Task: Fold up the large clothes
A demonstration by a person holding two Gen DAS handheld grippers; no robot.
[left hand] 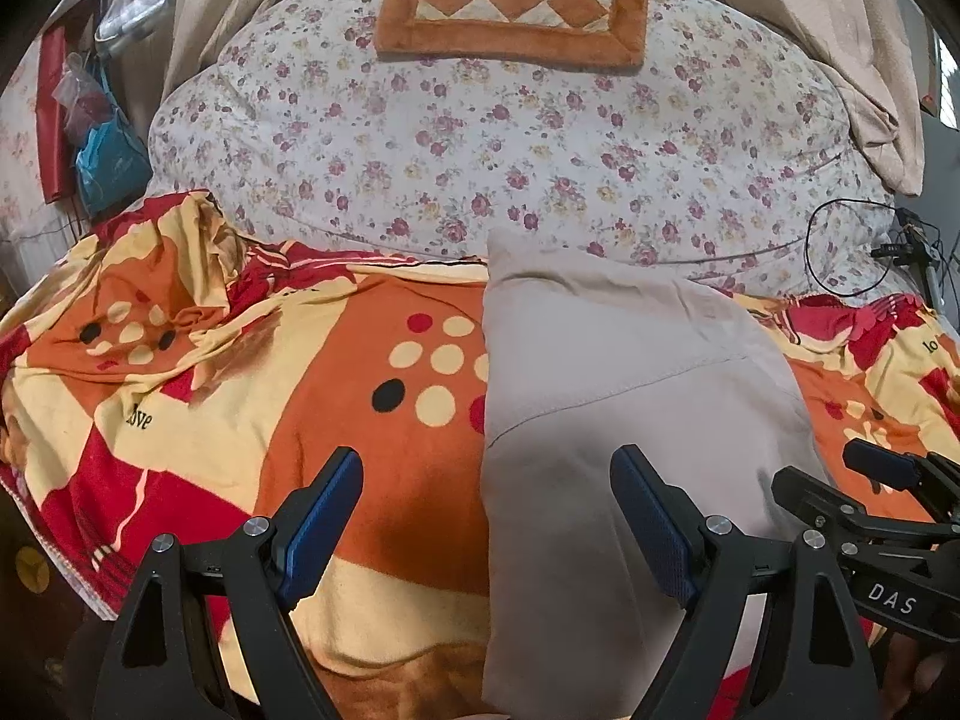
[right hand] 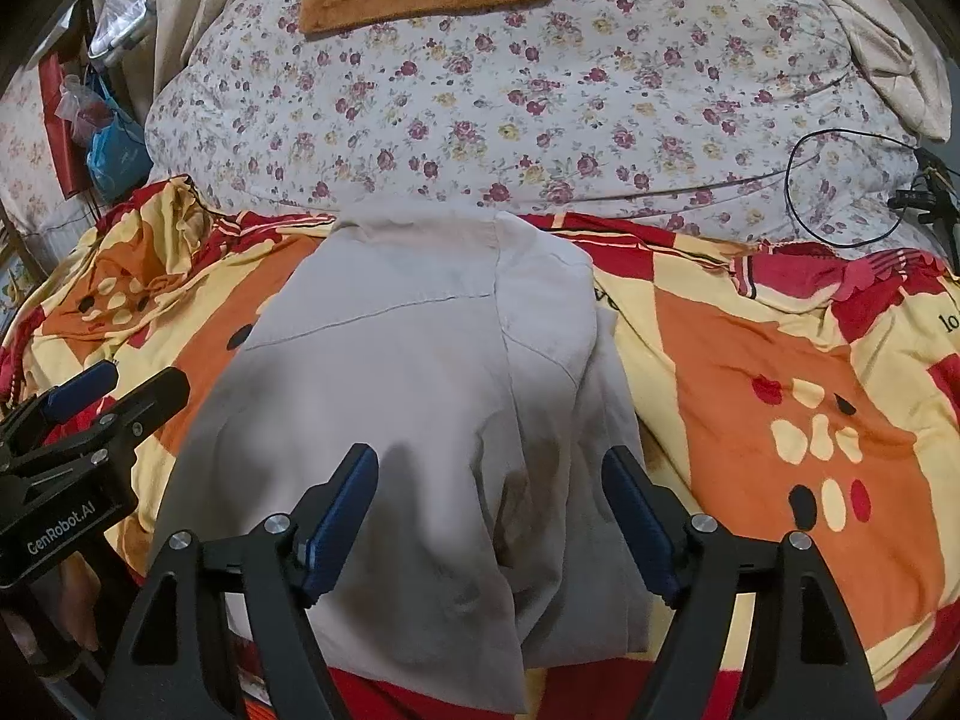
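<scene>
A pale grey-beige garment (left hand: 630,396) lies folded lengthwise on the red, orange and yellow blanket (left hand: 240,420). It also shows in the right wrist view (right hand: 420,384), with one side folded over the other. My left gripper (left hand: 486,516) is open and empty, low over the garment's left edge near its front end. My right gripper (right hand: 489,510) is open and empty over the garment's near end. The right gripper shows at the right edge of the left wrist view (left hand: 882,480). The left gripper shows at the left edge of the right wrist view (right hand: 90,396).
A floral quilt (left hand: 510,144) lies bunched behind the blanket (right hand: 780,360), with an orange checkered cushion (left hand: 516,6) on top. A black cable (right hand: 840,180) and a stand are at the far right. Bags (left hand: 108,150) hang at the far left. Beige curtains hang behind.
</scene>
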